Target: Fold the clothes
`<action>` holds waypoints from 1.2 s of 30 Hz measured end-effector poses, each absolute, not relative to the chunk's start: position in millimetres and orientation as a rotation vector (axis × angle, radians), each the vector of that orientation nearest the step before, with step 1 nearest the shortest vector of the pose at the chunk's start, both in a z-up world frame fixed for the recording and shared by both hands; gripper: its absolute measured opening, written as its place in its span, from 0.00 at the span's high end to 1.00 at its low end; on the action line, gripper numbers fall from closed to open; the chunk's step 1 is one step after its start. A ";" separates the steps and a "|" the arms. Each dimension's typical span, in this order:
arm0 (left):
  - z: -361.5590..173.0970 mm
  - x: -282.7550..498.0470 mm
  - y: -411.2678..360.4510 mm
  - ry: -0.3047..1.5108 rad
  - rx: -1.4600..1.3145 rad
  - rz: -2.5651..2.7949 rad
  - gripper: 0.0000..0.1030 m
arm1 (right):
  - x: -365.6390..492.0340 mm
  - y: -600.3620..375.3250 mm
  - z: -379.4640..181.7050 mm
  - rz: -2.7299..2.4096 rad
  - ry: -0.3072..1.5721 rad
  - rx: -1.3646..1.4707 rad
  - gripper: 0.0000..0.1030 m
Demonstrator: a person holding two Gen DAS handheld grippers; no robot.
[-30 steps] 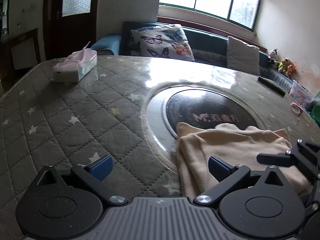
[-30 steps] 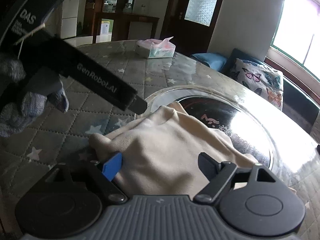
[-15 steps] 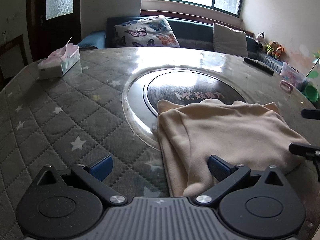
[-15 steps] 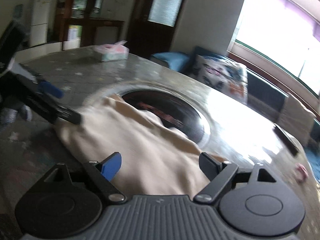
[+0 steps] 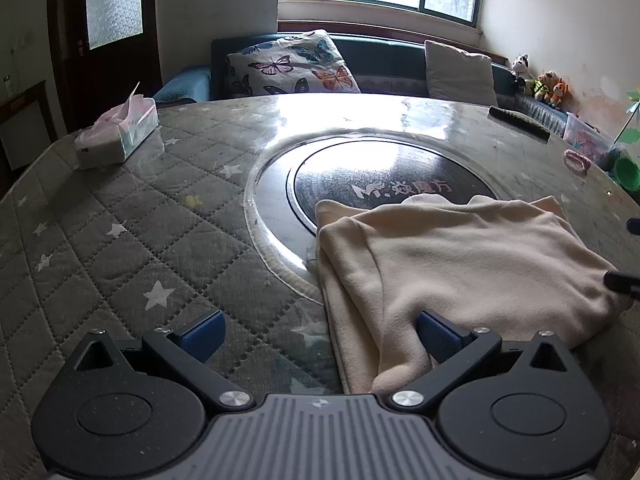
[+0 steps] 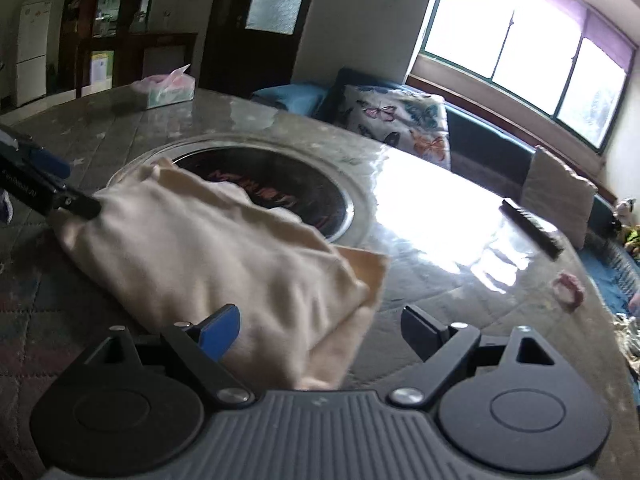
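A cream garment [image 5: 460, 264] lies folded in a thick rectangle on the table, partly over the round black inset [image 5: 360, 168]. My left gripper [image 5: 320, 330] is open at the garment's near left corner, with its right finger against the cloth. In the right wrist view the same garment [image 6: 208, 256] stretches away to the left. My right gripper [image 6: 320, 328] is open around its near corner, the blue left pad [image 6: 222, 328] over the cloth. The left gripper [image 6: 60, 184] shows at the garment's far end. The right gripper's tips [image 5: 628, 252] poke in from the right edge.
The quilted grey star-patterned table cover [image 5: 120, 240] lies under a glossy sheet. A tissue box [image 5: 116, 136] stands far left. A black remote [image 5: 518, 124] and a pink hair tie [image 5: 576, 160] lie far right. A sofa with a butterfly pillow [image 5: 292, 64] runs behind the table.
The right gripper has swung right along the garment to its other end. The left gripper has drawn back to the near left corner. The garment now lies flatter and squarer.
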State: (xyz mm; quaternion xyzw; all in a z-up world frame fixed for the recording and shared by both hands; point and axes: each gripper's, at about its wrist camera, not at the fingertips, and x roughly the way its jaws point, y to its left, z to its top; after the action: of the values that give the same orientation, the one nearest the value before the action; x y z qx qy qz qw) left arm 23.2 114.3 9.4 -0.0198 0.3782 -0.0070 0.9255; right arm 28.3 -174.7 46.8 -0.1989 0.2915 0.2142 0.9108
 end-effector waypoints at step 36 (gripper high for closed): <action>28.9 32.1 132.7 0.762 -0.143 0.013 0.19 | 20.0 -96.4 54.9 0.796 0.603 -0.554 0.27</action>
State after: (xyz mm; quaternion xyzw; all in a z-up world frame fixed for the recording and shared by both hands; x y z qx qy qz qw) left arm 32.1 132.7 28.9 -0.0698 0.3713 0.0063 0.9259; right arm 20.0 -96.4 54.9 -0.2623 0.2852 0.3766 0.8415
